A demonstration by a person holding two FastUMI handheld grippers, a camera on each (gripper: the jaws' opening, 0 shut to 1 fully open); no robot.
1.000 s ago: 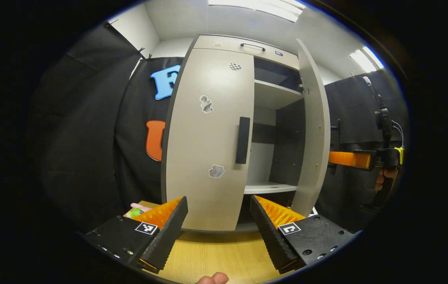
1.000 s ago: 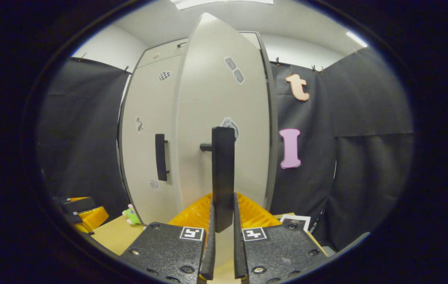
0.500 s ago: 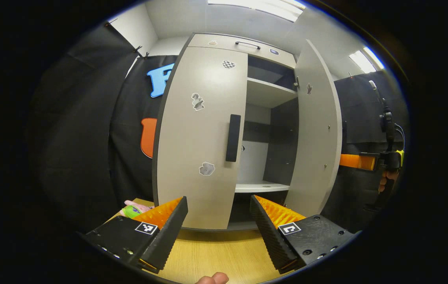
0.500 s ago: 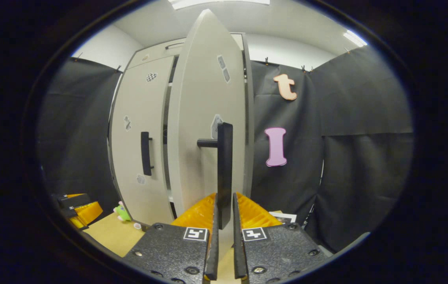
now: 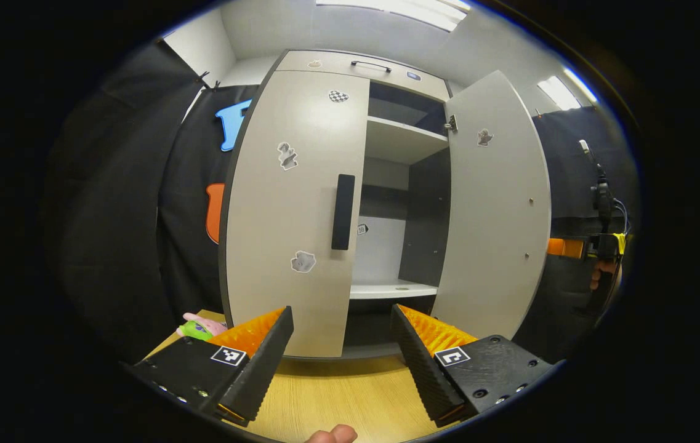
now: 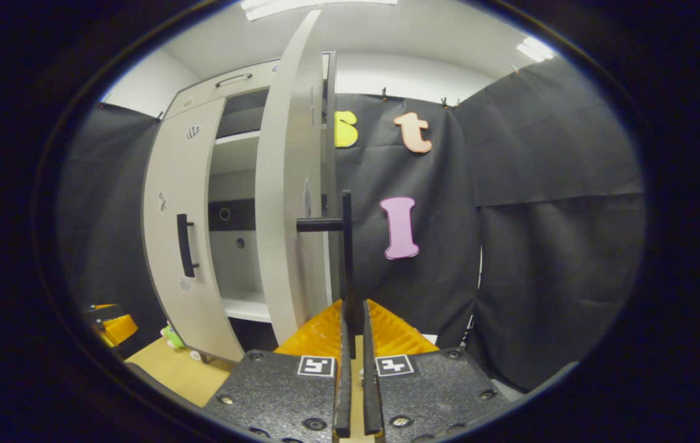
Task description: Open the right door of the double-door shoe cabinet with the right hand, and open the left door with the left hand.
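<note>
While the right gripper (image 6: 353, 344) pinched the right door's handle (image 6: 346, 258), the right door (image 5: 497, 209) stood swung wide.
Left gripper (image 5: 340, 344) hung jaws spread, facing the shut left door's handle (image 5: 343, 211), apparently lined up for grabbing it.

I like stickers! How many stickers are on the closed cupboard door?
3 on the closed left door: a checkered sticker near the top, a grey sticker below it, and a pale sticker lower down beside the handle.

Bright ceiling lights (image 5: 411, 7), sharp focus, edges strongly bowed.
</note>
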